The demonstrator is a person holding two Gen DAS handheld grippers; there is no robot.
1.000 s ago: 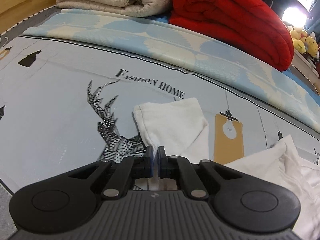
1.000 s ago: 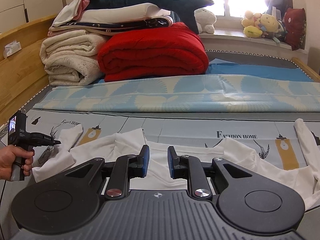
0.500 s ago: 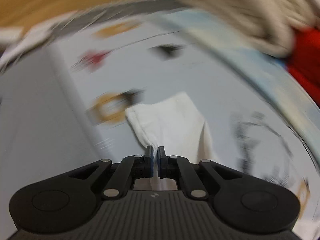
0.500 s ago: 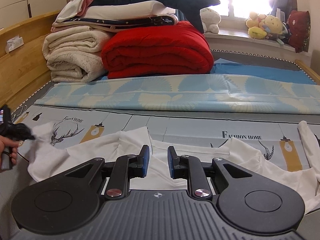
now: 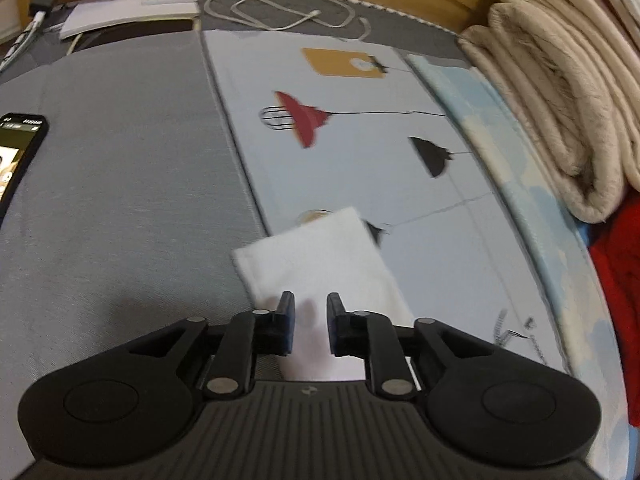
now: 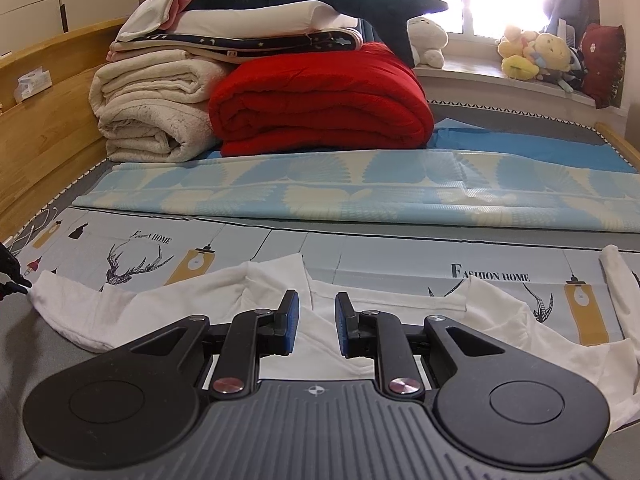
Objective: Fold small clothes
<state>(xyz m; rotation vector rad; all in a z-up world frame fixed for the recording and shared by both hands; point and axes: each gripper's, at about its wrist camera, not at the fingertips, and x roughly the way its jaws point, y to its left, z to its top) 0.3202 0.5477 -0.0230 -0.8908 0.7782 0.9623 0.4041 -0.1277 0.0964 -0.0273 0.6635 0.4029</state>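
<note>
A white long-sleeved shirt (image 6: pixel 400 308) lies spread on the printed sheet (image 6: pixel 400 256). Its left sleeve (image 5: pixel 316 256) stretches out flat, with the cuff reaching the grey mattress edge. My left gripper (image 5: pixel 308 300) hovers over that sleeve. Its jaws are opening, and the cloth lies beneath the gap with neither pad pressing on it. In the right wrist view the left gripper (image 6: pixel 12 276) shows dark at the far left edge, by the sleeve's end. My right gripper (image 6: pixel 316 298) stays open just above the shirt's collar area and holds nothing.
A phone (image 5: pixel 16 152) lies on the grey mattress (image 5: pixel 120 200) at left, with white devices and a coiled cable (image 5: pixel 280 12) beyond. Folded cream blankets (image 6: pixel 152 120), a red quilt (image 6: pixel 320 108) and a blue mat (image 6: pixel 360 196) fill the far side. Plush toys (image 6: pixel 536 56) line the windowsill.
My left gripper swung left and rolled, drawing the sleeve out straight toward the mattress edge, then its jaws parted and let the cloth go. The right gripper stayed put.
</note>
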